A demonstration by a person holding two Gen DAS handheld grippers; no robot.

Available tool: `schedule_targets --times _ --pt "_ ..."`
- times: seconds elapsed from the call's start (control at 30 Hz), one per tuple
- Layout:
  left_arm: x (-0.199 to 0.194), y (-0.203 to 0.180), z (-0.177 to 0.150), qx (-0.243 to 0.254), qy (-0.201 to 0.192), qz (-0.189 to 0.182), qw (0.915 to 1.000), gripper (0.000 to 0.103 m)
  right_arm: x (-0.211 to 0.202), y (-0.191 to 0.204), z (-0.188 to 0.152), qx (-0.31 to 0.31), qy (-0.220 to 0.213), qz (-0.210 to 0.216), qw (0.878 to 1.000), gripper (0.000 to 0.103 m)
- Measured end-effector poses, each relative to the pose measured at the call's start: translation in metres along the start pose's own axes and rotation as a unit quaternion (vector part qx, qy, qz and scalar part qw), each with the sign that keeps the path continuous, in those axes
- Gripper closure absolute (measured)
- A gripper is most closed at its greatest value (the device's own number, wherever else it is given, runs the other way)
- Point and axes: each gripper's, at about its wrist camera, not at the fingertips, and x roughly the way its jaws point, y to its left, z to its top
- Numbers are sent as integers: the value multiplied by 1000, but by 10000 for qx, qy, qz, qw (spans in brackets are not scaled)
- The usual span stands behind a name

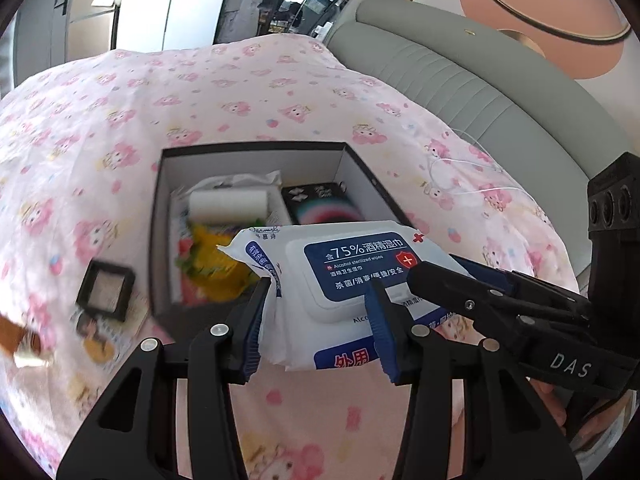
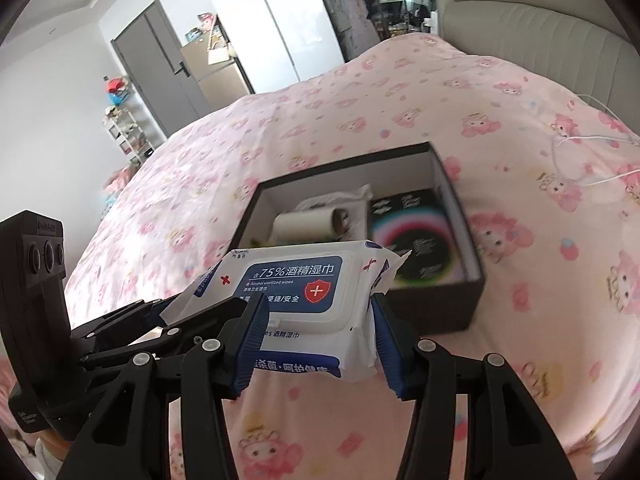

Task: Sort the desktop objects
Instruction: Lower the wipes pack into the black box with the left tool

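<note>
Nearest the cameras, the left gripper (image 1: 320,320) and the right gripper (image 2: 320,332) reach forward side by side, each with its blue-padded jaws closed on the same white soft pack of alcohol wipes with a blue label (image 1: 344,276) (image 2: 304,292), held above the pink cartoon-print bedspread (image 1: 120,120). The pack hides the near rim of the open black cardboard box (image 1: 352,160) (image 2: 472,292) just beyond. Inside lie a white paper roll (image 1: 228,204), a black patterned carton (image 1: 320,204) and blurred yellow packaging (image 1: 212,268). A small black square frame (image 1: 106,290) rests left of the box.
</note>
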Motion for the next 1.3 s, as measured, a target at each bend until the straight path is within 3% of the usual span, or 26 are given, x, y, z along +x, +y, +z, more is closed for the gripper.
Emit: schedule_targets --times 0.33,0.6,0.87,1.13,1.3 --pt "50 -4 43 118 29 73 9999 57 27 -39 39 208 40 14 9998 54" --pt "103 11 59 40 330 54 9994 58 66 -62 58 298 254 -146 9991 54" --pt "145 29 63 -90 620 165 9979 61 109 -78 67 335 634 -351 9968 54" --pt "165 37 68 -24 842 241 9962 61 126 -84 75 317 694 -315 9966 55" --pt "181 24 64 359 889 468 9943 58 129 -79 80 201 618 -286 9975 55"
